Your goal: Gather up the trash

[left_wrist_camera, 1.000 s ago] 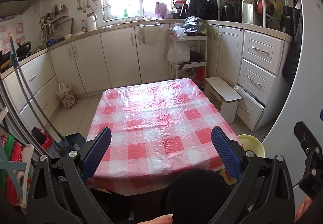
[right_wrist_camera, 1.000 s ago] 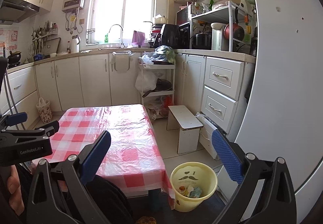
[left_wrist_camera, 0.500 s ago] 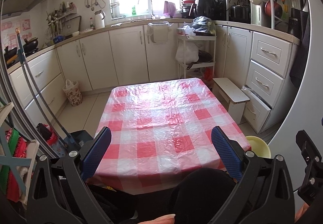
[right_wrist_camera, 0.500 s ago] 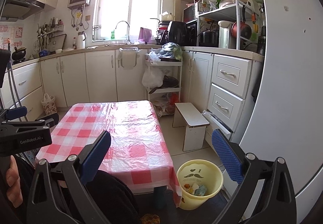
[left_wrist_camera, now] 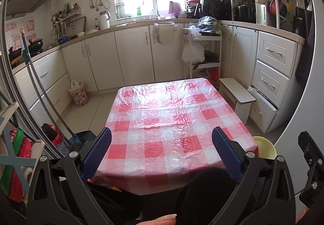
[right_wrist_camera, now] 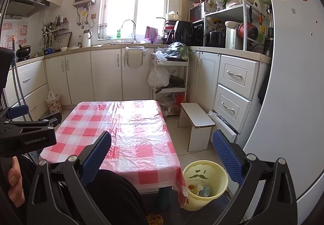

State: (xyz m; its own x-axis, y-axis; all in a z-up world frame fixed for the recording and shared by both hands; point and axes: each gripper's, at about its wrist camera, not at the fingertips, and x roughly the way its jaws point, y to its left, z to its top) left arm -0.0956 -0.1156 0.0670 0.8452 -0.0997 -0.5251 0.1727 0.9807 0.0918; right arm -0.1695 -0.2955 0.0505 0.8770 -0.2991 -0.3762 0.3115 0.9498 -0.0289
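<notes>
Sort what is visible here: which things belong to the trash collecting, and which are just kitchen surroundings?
Belongs to the job:
- yellow trash bin on the floor by the table corner, scraps already inside
- left gripper, open and empty
- right gripper, open and empty

Just lying about:
- table's checked tablecloth
- white step stool
- white storage cart
- floral basket

Pale yellow bin (right_wrist_camera: 204, 183) upright on floor at five o'clock of table, scraps (right_wrist_camera: 199, 189) inside.
</notes>
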